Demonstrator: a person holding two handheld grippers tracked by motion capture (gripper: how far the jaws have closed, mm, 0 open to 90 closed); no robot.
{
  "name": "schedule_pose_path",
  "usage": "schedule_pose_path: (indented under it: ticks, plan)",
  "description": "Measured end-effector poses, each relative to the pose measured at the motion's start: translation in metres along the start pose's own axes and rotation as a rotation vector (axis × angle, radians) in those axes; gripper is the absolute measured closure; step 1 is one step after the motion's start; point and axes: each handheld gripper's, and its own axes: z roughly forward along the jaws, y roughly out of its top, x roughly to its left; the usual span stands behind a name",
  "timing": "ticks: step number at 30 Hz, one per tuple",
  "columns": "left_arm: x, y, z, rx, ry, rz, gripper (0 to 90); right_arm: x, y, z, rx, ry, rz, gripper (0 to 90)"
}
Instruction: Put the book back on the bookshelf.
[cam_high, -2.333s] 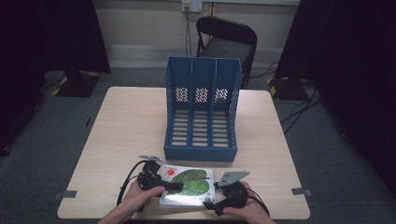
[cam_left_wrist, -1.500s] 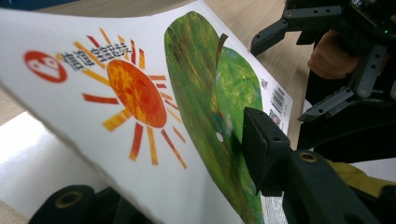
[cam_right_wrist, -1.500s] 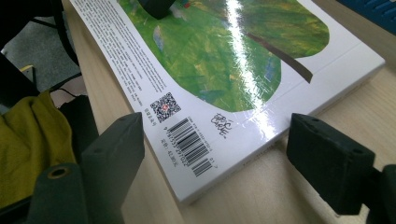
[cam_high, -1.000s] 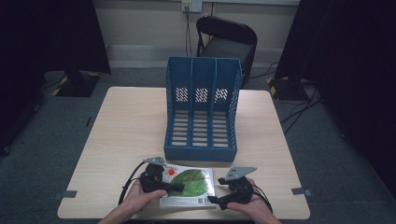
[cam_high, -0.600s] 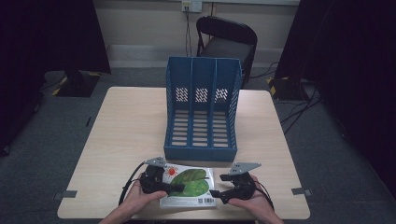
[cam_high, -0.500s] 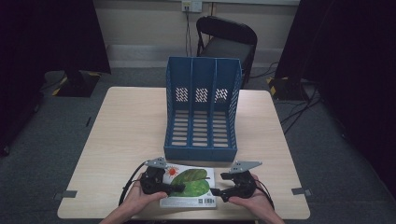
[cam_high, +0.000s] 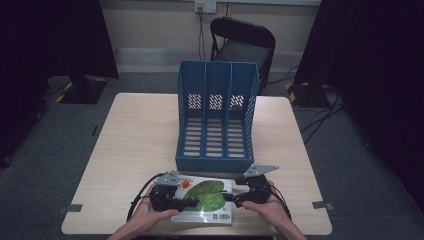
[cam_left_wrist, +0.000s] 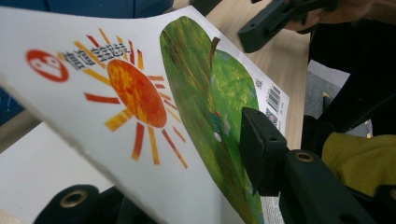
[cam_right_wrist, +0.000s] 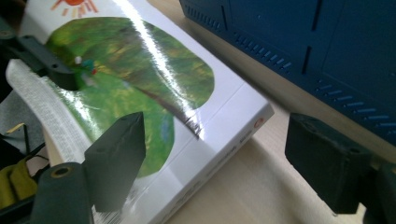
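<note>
White book cover lifted since earlier, pinched by left claw; right claw wide beside spine.

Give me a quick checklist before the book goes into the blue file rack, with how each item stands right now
1. Left tool clamped on the book's cover: ok, one jaw above, one below.
2. Right tool gripping the spine edge: not ok, jaws open around that edge, no pad pressing.
3. Book lifted off the table: not ok, the spine side rests on it.
4. File rack slots free: ok, all three look empty.
5. Path from book to rack: ok, nothing between them.
6. Rack standing steady: cannot tell.
</note>
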Motion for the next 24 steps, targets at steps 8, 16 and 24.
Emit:
schedule_pose_path:
  ticks: [8, 16, 24]
  plan:
    - [-0.005, 0.000, -0.002, -0.021, -0.004, 0.055, 67.2, -0.002, -0.002, 0.006, -0.002, 0.028, 0.007, 18.6]
    - [-0.005, 0.000, -0.002, -0.027, -0.016, 0.074, 67.9, 0.002, -0.003, 0.011, 0.019, 0.089, -0.005, 21.1]
    - [-0.004, -0.001, -0.002, -0.010, -0.024, 0.082, 70.8, 0.002, 0.001, 0.000, -0.035, 0.092, -0.025, 35.2]
